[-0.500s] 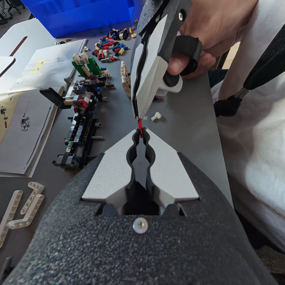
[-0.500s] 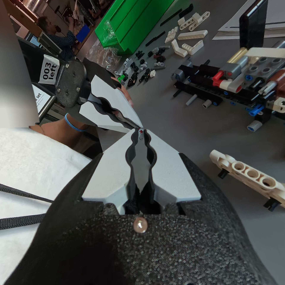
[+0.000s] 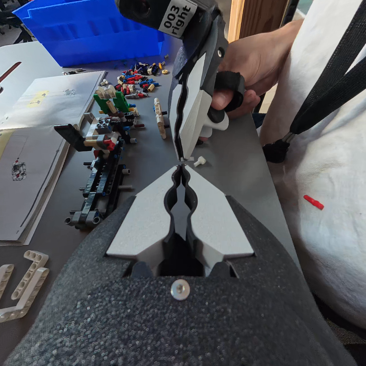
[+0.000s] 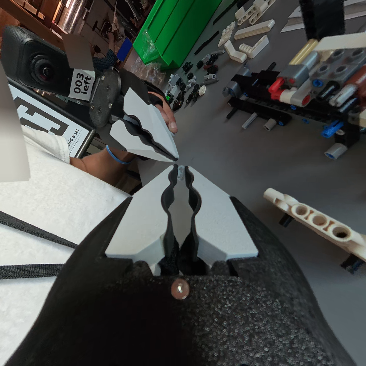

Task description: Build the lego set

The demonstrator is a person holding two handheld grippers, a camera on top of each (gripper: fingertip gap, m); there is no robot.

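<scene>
My left gripper point(image 3: 181, 168) is shut, its pads touching at the tips with nothing between them; it also shows in the right wrist view point(image 4: 175, 157). A small red pin point(image 3: 314, 202) lies on the person's white clothing, off the table's right edge. My right gripper point(image 4: 180, 168) is shut on a small light grey connector piece point(image 4: 180, 172). In the left wrist view the right gripper point(image 3: 182, 157) points down, its tip just above and beyond my left fingertips. A small white pin point(image 3: 200, 160) lies on the grey table point(image 3: 227, 178) beside them.
A black chassis model point(image 3: 103, 178) lies left of the grippers, with an open booklet point(image 3: 39, 138), a blue bin point(image 3: 89, 33), a heap of small parts point(image 3: 138, 79) and white beams point(image 3: 25, 277). A tan beam point(image 4: 316, 221) and a green bin point(image 4: 178, 29) show in the right wrist view. Left and right tips are no more than a few centimetres apart.
The red pin that my left pads held against the right gripper's piece has left the grasp and lies on the white clothing. The left pads have come together on nothing. The tips have drawn slightly apart.
</scene>
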